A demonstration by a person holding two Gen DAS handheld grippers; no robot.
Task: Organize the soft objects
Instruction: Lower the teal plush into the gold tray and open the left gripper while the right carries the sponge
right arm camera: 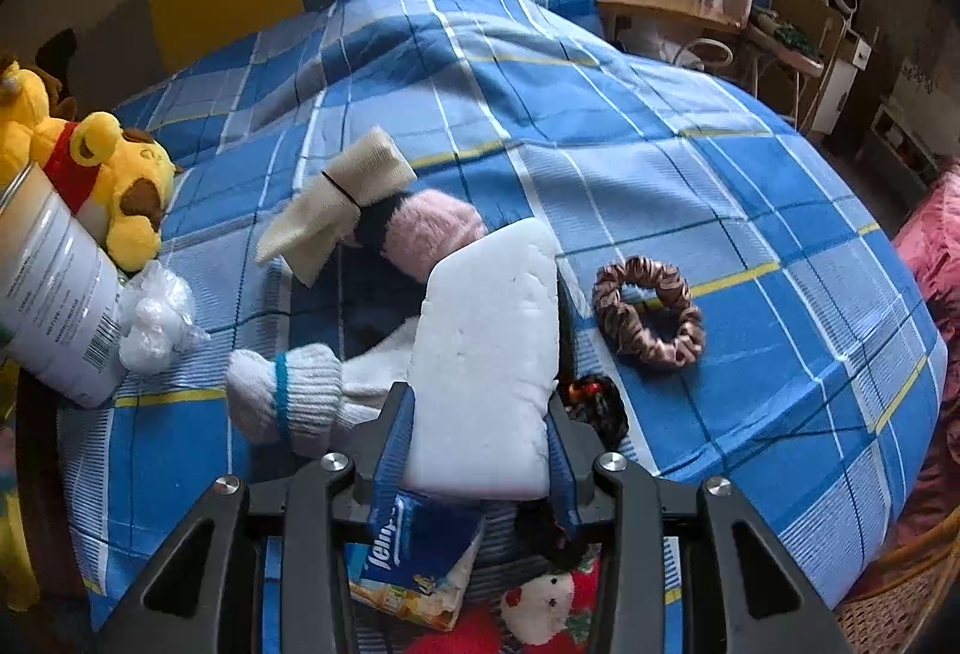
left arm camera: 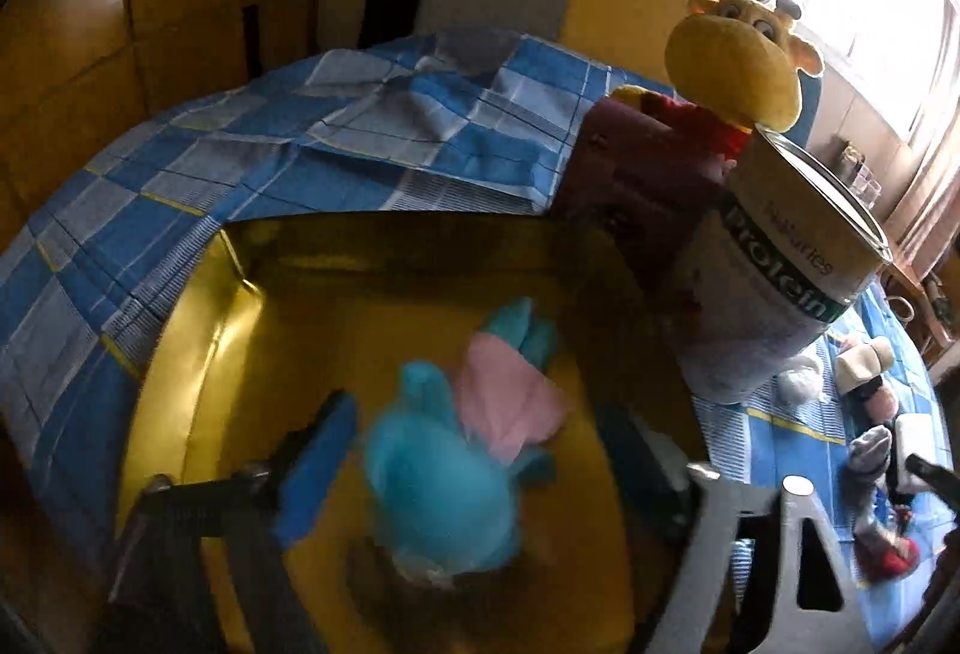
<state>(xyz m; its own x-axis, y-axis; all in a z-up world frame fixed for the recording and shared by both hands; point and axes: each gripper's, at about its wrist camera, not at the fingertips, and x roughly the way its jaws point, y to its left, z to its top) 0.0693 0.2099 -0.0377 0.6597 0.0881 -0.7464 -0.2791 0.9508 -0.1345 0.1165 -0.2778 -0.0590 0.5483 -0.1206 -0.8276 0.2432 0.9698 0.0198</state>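
In the left wrist view my left gripper [left arm camera: 474,480] is open above a yellow box [left arm camera: 198,342]. A blue plush toy with a pink piece [left arm camera: 456,450] lies blurred between the fingers, inside the box. In the right wrist view my right gripper [right arm camera: 480,438] is shut on a white foam block [right arm camera: 486,354] and holds it over the blue checked bedspread [right arm camera: 750,234]. Around it lie a white sock with a blue band [right arm camera: 288,396], a cream sock [right arm camera: 336,210], a pink fluffy piece [right arm camera: 432,228] and a brown scrunchie [right arm camera: 648,312].
A white protein tin [left arm camera: 780,270] stands beside the box, with a yellow giraffe plush [left arm camera: 738,54] behind it. A tissue pack [right arm camera: 414,558], a small santa toy [right arm camera: 540,600], a dark scrunchie [right arm camera: 594,402] and a crumpled plastic wrap [right arm camera: 156,318] lie near the right gripper.
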